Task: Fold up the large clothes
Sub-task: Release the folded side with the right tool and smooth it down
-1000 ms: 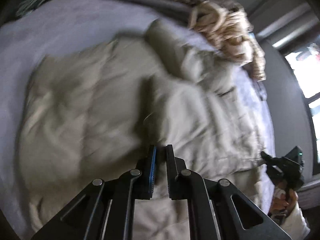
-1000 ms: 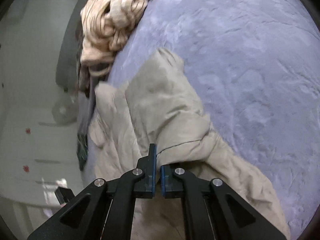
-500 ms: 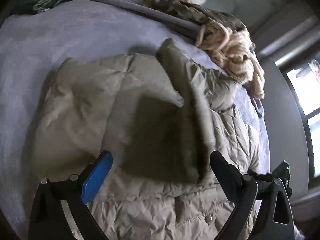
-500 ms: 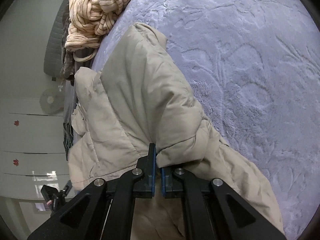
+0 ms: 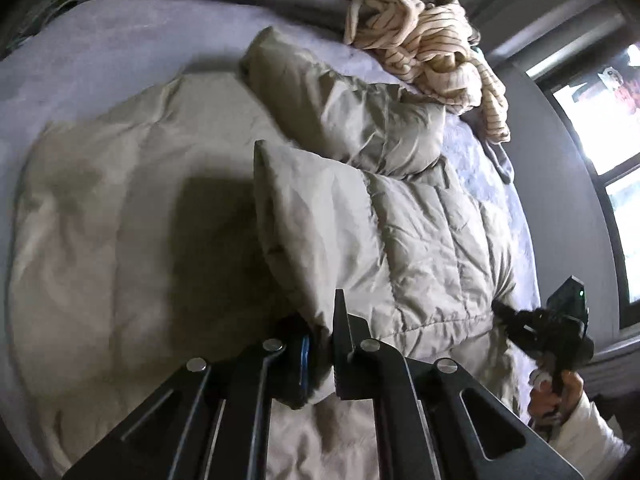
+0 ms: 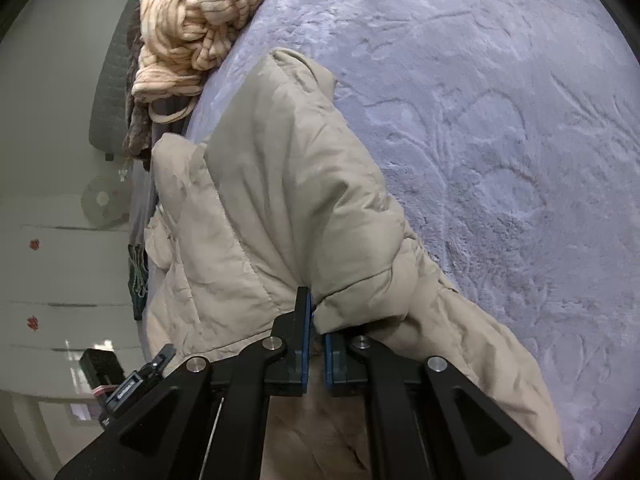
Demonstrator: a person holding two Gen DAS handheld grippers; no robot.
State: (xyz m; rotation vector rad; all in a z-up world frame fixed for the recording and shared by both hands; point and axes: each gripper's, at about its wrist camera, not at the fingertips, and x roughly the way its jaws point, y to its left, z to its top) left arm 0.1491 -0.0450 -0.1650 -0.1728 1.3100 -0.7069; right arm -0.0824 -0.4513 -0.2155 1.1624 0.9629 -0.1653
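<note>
A beige puffer jacket (image 5: 400, 220) lies spread on the lilac bed cover (image 5: 100, 48), with one side lifted and folded over the middle. My left gripper (image 5: 320, 344) is shut on the near edge of that folded flap. In the right wrist view the same jacket (image 6: 280, 184) bunches up in front of my right gripper (image 6: 316, 332), whose jaws pinch a fold of its fabric and are just opening. The right gripper (image 5: 552, 320) also shows at the jacket's right edge, held by a hand (image 5: 560, 392). The left gripper (image 6: 132, 384) appears low on the left.
A cream striped garment (image 5: 432, 52) lies heaped on darker clothes at the far edge of the bed. A bright window (image 5: 592, 120) is on the right. In the right wrist view the bed cover (image 6: 480, 120) stretches away beside the jacket, and the striped garment (image 6: 196, 28) sits top left.
My left gripper spread wide half a second ago and has now closed on the jacket's folded edge. The right gripper keeps its hold, and the jacket flap stands higher in front of it.
</note>
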